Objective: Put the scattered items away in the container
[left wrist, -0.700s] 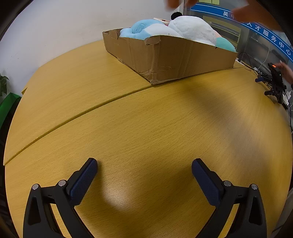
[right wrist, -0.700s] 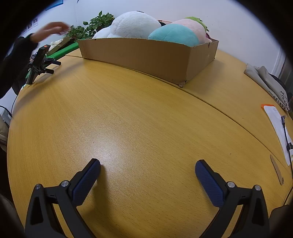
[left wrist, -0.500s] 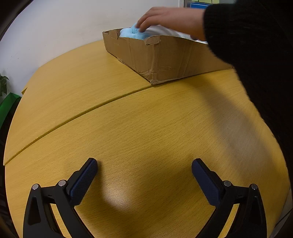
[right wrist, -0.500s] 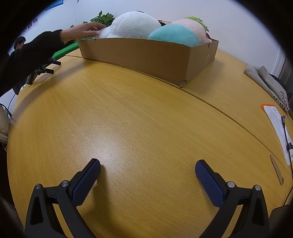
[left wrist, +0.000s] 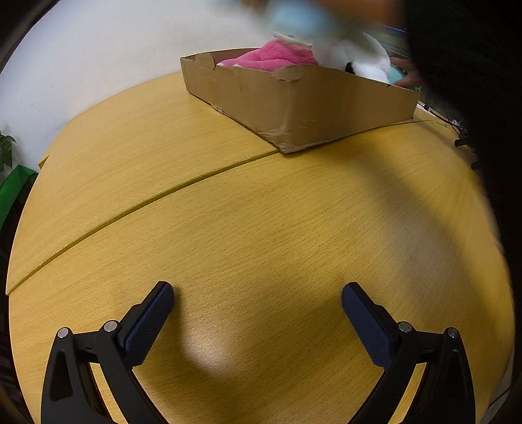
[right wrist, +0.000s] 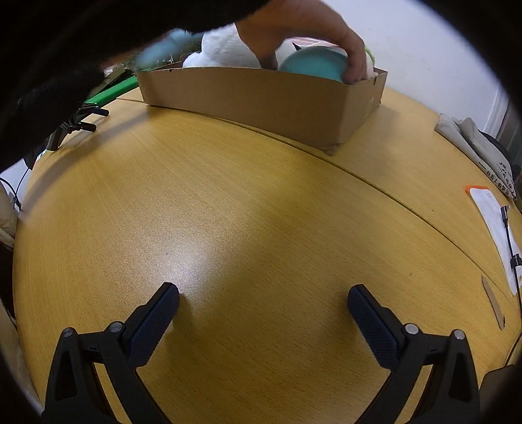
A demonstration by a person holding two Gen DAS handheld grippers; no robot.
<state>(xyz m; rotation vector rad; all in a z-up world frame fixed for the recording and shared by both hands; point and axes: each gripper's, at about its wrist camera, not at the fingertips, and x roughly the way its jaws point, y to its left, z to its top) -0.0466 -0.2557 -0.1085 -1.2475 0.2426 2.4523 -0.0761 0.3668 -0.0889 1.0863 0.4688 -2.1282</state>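
The cardboard box (left wrist: 303,104) sits at the far side of the wooden counter (left wrist: 261,228), straddling the curved seam between its two panels. Inside it I see a pink plush (left wrist: 270,58), a white plush (right wrist: 225,49) and a teal plush (right wrist: 313,67) heaped above the rim. A bare hand (right wrist: 303,29) with a dark sleeve reaches into the box from above, its fingers pressed on the teal plush; a blurred light-blue shape (left wrist: 300,19) hangs over the box. My left tongs (left wrist: 257,321) hover low over bare counter, well apart from the box, spread wide with nothing between them. My right tongs (right wrist: 262,323) are likewise spread wide and empty. To my right lie a sheet of paper (right wrist: 496,225) and a folded grey cloth (right wrist: 473,143); a small black tripod (right wrist: 73,125) stands at the left edge.
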